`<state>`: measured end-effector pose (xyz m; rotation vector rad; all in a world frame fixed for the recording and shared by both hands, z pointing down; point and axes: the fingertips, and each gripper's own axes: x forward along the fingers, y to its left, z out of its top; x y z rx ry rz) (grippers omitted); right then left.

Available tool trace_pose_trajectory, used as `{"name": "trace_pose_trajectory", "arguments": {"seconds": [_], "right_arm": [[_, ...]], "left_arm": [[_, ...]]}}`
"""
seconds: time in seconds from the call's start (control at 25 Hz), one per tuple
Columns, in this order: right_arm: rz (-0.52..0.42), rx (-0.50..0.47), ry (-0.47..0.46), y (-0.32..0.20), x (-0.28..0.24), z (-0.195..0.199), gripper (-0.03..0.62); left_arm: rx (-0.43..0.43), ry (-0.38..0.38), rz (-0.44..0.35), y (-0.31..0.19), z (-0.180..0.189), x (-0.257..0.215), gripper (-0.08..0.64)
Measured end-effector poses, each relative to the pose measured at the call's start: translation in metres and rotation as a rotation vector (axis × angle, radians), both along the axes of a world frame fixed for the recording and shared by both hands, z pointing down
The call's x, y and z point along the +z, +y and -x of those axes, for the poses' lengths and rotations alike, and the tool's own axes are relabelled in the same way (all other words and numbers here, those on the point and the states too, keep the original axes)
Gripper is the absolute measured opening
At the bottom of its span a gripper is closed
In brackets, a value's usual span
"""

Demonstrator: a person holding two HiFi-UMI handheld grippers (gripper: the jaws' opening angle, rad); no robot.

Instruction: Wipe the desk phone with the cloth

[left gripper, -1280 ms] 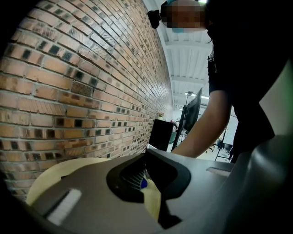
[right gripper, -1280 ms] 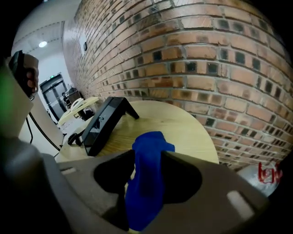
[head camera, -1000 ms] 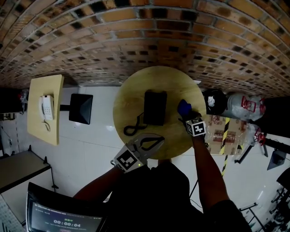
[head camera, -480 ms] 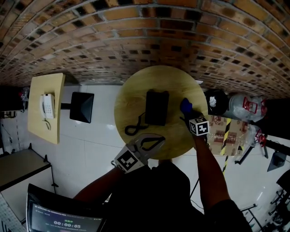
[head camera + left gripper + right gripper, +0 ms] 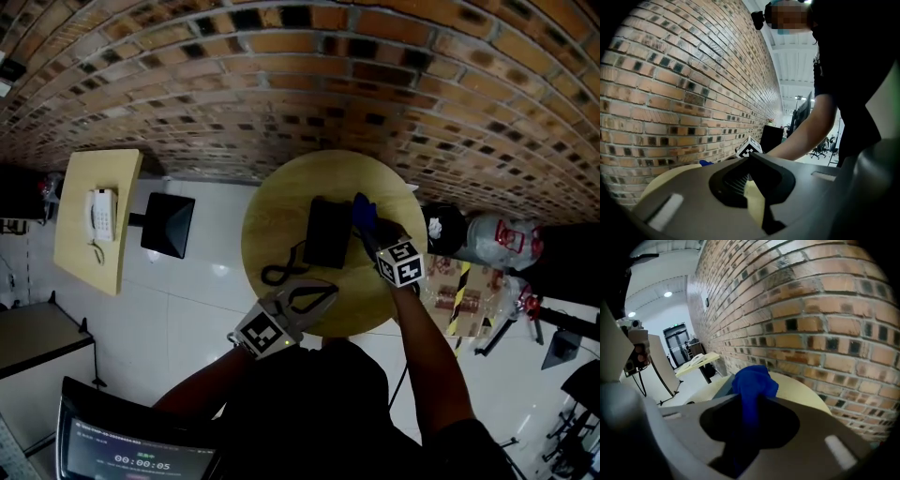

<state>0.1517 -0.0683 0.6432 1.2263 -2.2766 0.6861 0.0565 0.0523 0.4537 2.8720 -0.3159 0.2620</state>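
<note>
Left gripper (image 5: 333, 290) hangs over the near edge of the round table (image 5: 281, 197). Its jaws look drawn together at the tips with nothing between them, only table top showing through the loop. It has barely shifted, so I'd call it idle.

Just ahead of its tips and slightly left lies the coiled cord (image 5: 281, 272). The black desk phone (image 5: 328, 232) sits beyond that, flat on the table.

The change is in the right gripper (image 5: 368, 232). A second ago it was low, at the table to the phone's right, with its jaws spread around the blue cloth (image 5: 752, 380). The jaws have just been closing and now pinch the cloth, which bunches out past the tips. The gripper has also come up and swung left. The wad is now at the phone's right edge, on the far end, just in front of the tips.

I can't tell from the head view whether the cloth touches the housing yet or hovers above it.

My read is that pickup is done and wiping hasn't started. The next step would be to lower the wad onto the phone top and drag it across. The phone isn't braced, so it could slide under the stroke, and the left gripper is close enough to steady it.

Past both grippers is the brick wall (image 5: 281, 84). Far left of the left gripper is a side table (image 5: 75, 253) with a white phone (image 5: 100, 216), not involved.
</note>
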Motion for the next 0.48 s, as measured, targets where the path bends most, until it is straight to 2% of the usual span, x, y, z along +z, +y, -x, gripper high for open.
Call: {"name": "trace_pose_trajectory", "arguments": {"seconds": [0.2, 0.48], "right_arm": [[-0.039, -0.118, 0.068, -0.027, -0.010, 0.041, 0.097], [0.003, -0.188, 0.151, -0.031, 0.015, 0.067, 0.097]], "left_arm": [[-0.037, 0.009, 0.001, -0.003, 0.017, -0.003, -0.015], [-0.087, 0.023, -0.011, -0.011, 0.045, -0.007, -0.015]]}}
